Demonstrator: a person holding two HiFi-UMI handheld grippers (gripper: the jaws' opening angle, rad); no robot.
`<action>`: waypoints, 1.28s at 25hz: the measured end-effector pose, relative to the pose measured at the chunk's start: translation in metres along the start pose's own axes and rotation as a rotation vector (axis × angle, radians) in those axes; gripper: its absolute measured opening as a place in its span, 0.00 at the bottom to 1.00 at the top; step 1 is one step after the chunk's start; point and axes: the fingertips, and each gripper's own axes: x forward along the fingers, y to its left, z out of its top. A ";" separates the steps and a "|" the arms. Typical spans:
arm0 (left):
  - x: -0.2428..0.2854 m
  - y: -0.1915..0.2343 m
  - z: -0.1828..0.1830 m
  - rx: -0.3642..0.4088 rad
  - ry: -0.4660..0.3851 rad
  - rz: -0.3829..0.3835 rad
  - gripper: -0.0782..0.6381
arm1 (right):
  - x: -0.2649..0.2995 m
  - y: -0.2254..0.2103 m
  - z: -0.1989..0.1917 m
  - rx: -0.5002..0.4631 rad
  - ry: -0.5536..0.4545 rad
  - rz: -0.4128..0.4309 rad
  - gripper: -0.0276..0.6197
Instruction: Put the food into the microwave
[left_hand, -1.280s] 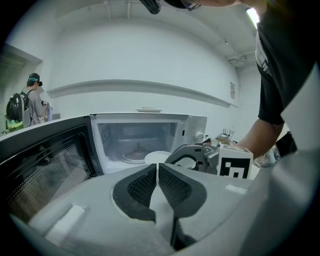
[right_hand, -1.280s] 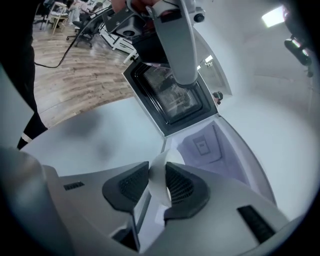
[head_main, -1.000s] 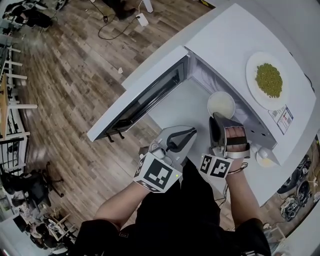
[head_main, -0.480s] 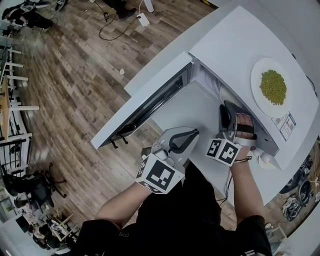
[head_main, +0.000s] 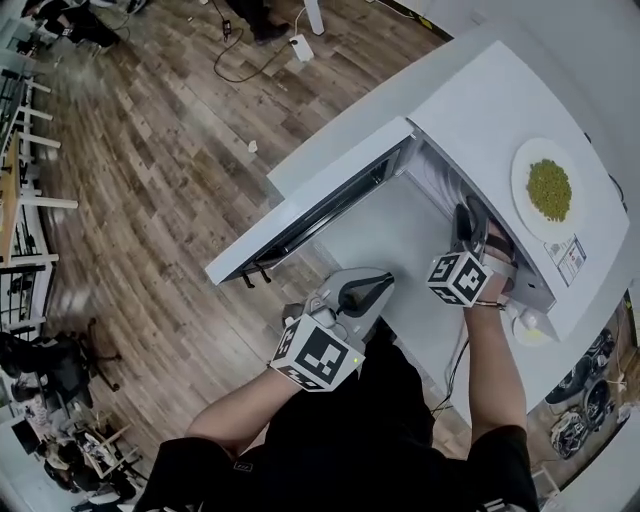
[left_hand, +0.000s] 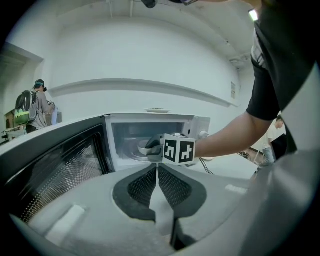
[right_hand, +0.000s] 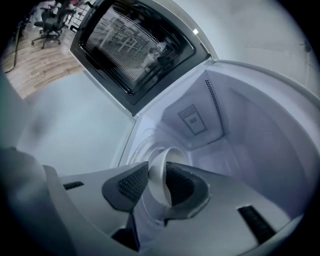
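The right gripper (right_hand: 156, 170) clamps the rim of the white bowl (right_hand: 159, 187) inside the open microwave (head_main: 480, 110). The left gripper (left_hand: 158, 175) is closed and empty over the table (head_main: 400, 235). The print on the microwave's sticker (head_main: 567, 260) is too small to read.

Wood-plank floor (head_main: 150, 200), white counter (head_main: 400, 240), pale wall (left_hand: 150, 60), perhaps chairs (head_main: 45, 365) far left

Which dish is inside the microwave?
The small white bowl, held by the right gripper; the plate of green peas sits on top of the microwave.
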 end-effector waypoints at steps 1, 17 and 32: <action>-0.002 0.000 0.002 0.002 -0.007 0.003 0.14 | 0.001 -0.001 0.000 0.006 0.001 0.002 0.23; -0.076 0.007 0.013 -0.057 -0.118 -0.019 0.14 | -0.164 0.014 0.072 0.427 -0.226 0.141 0.26; -0.133 -0.124 0.064 0.029 -0.199 -0.084 0.14 | -0.372 0.071 0.041 0.746 -0.436 0.352 0.17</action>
